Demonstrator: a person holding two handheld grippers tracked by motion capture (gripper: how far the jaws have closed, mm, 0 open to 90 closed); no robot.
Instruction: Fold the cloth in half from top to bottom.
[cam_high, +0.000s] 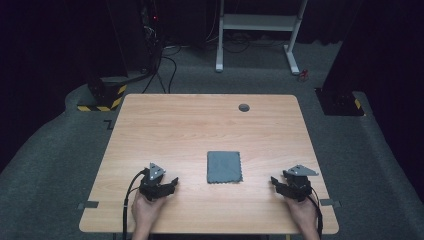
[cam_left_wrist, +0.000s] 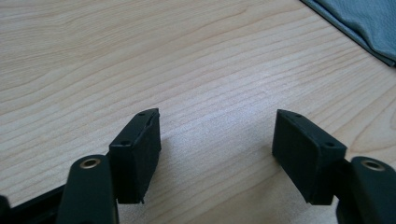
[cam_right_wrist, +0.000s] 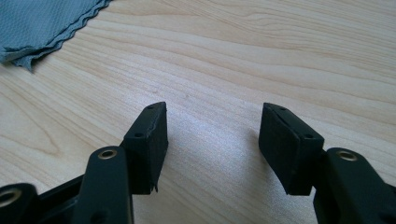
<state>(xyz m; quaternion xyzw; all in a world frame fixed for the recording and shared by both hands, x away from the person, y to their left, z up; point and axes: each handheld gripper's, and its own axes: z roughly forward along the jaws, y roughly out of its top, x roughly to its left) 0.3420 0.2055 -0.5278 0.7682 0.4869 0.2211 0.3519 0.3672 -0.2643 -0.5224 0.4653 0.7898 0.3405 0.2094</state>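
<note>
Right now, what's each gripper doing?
Left gripper: open, holding nothing.
Right gripper: open, holding nothing; grey cloth lies apart.

Grey cloth (cam_high: 224, 167), light wood table (cam_high: 200, 125)

The table (cam_high: 200, 125) is pale wood — a smooth, faintly satiny top with long wavy grain running across it. The folded grey cloth (cam_high: 224, 166) looks like a fine matt weave, soft and finely pitted, its edge cut in small zigzags. The left gripper (cam_left_wrist: 216, 140) and right gripper (cam_right_wrist: 212, 133) are matt black plastic, their pads slightly textured, with small brass-coloured rivets set in the arms. A grey plug (cam_high: 244, 107) sits in the tabletop — dull, not shiny. The floor around is rough grey carpet (cam_high: 45, 170).
</note>
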